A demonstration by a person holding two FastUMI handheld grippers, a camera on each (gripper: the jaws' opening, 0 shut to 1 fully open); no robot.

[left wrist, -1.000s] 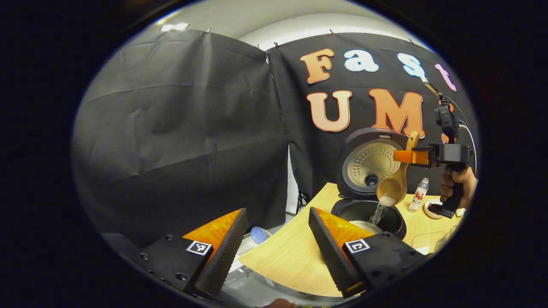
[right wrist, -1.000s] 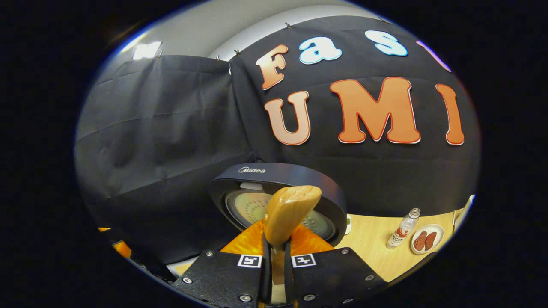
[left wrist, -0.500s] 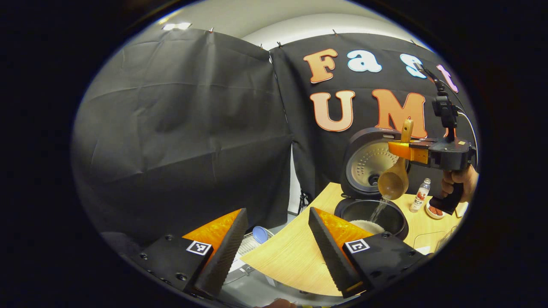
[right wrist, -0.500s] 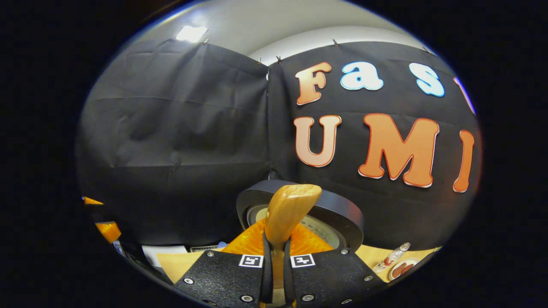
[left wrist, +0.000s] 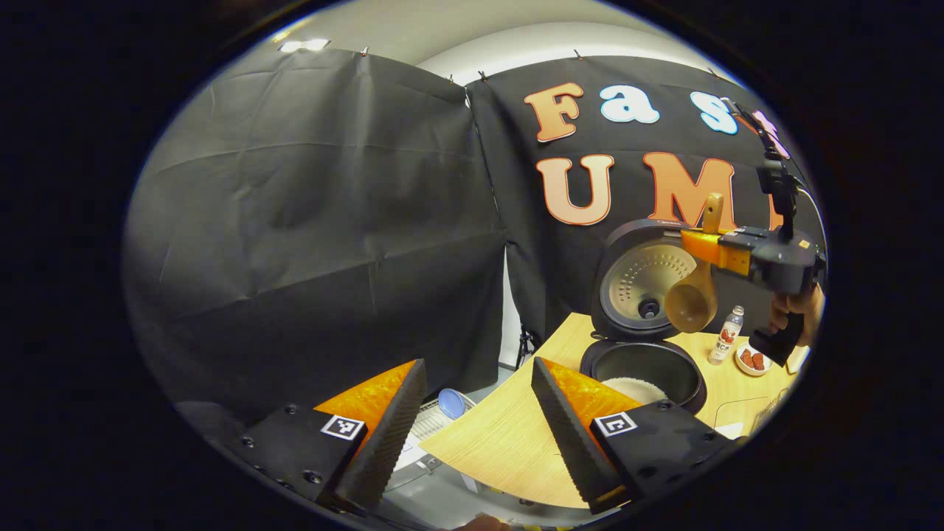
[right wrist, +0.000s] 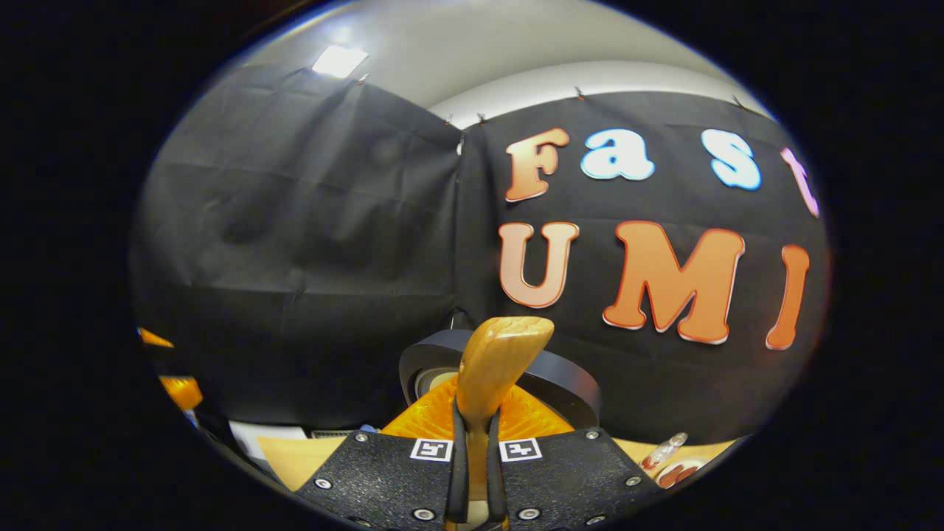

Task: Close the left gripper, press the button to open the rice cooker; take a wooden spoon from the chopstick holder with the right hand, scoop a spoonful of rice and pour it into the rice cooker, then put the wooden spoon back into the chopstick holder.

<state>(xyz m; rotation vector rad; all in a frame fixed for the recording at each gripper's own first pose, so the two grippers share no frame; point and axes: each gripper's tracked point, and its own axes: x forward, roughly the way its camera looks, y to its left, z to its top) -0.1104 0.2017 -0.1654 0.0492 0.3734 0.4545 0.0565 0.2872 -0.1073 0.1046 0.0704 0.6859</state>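
Observation:
The black rice cooker stands open, its lid [left wrist: 643, 284] upright and white rice [left wrist: 628, 386] lying in the pot [left wrist: 641, 366]. Above the pot's right side my right gripper [left wrist: 709, 248] is shut on the wooden spoon [left wrist: 690, 302]; the bowl hangs down and looks empty, and no rice is falling. In the right gripper view the spoon's handle [right wrist: 500, 363] sticks up between the fingers of my right gripper [right wrist: 472, 464], with the lid [right wrist: 564, 383] behind it. My left gripper [left wrist: 472, 420] stays open off the table's near left corner, holding nothing.
A small clear bottle [left wrist: 729, 335] and a little dish of red pieces [left wrist: 752, 360] stand right of the cooker on the wooden table [left wrist: 501, 442]. A hand [left wrist: 793, 313] holds the right gripper's grip. Past the table's left edge a rack with a blue item [left wrist: 450, 403] sits lower down.
The right gripper has risen and shifted right with the spoon. Rice was streaming into the pot; now the stream has stopped and the bowl is empty. The left gripper has barely moved.

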